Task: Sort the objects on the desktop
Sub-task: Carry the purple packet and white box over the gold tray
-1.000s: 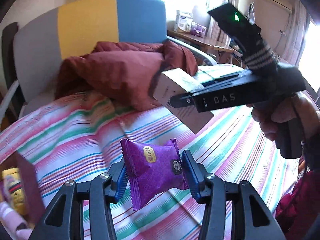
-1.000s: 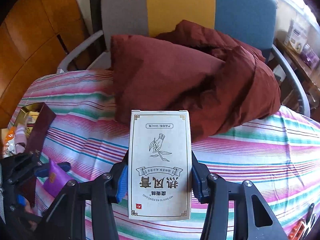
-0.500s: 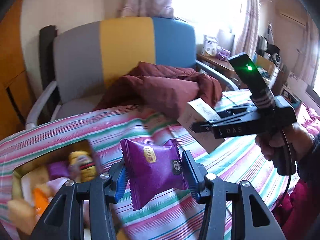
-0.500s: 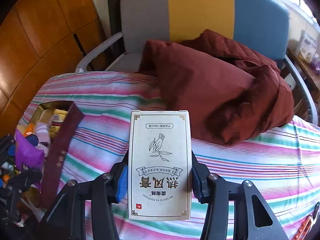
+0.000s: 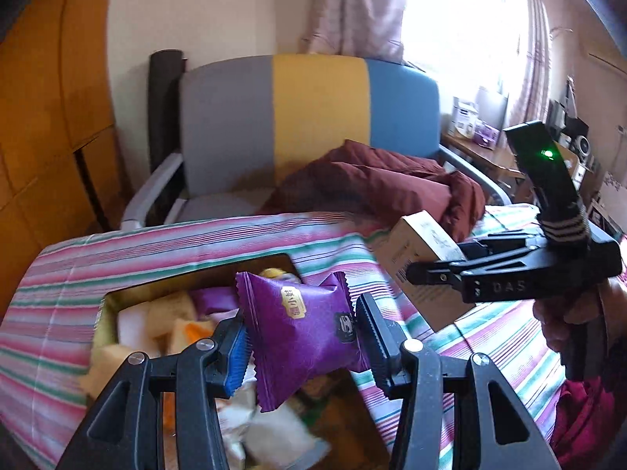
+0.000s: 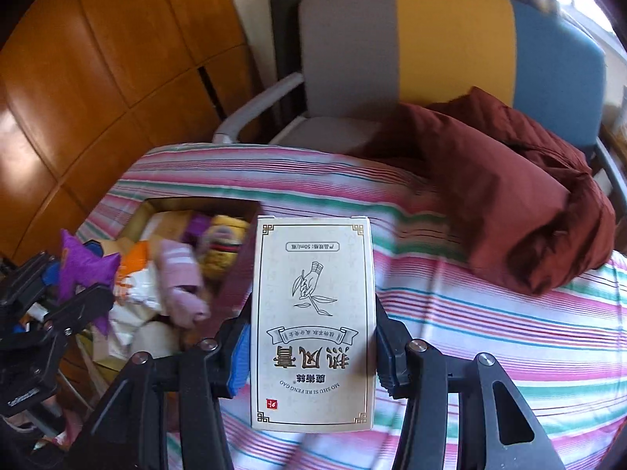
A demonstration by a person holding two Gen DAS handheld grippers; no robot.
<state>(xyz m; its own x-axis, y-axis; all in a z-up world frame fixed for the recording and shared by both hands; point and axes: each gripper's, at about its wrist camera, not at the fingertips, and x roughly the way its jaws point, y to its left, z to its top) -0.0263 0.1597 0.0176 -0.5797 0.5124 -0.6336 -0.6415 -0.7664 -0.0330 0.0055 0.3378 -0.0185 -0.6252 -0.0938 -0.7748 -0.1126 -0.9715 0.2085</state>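
The left tool [image 5: 301, 333] is clamped on a purple snack packet [image 5: 299, 323], gripped by its two side edges so that it hangs free between the fingers with the printed face toward the camera. Directly beyond and below the tool lies an open box [image 5: 196, 274] on the striped surface [image 5: 70, 293], crowded with wrapped snacks, a yellow jar and a pink roll. Holding the packet clear above that opening looks like the set-up for dropping it in with its like; the packet touches nothing in the box, so the release seems not yet made.

The right tool [image 6: 311, 348] is closed on a white carton [image 6: 313, 313], pinched across its narrow width near the lower half, standing upright between the fingers with its print upside down to the camera. A grip on the flat sides keeps the stiff carton from swinging. It is held above the surface, just right of the box from this tool's view, and to the right of the left tool in that tool's view, apart from it; I judge it is waiting its turn or bound for another spot.

Far ahead of both tools a dark red jacket [image 6: 509, 188] lies slumped from the surface onto a chair [image 6: 431, 39]
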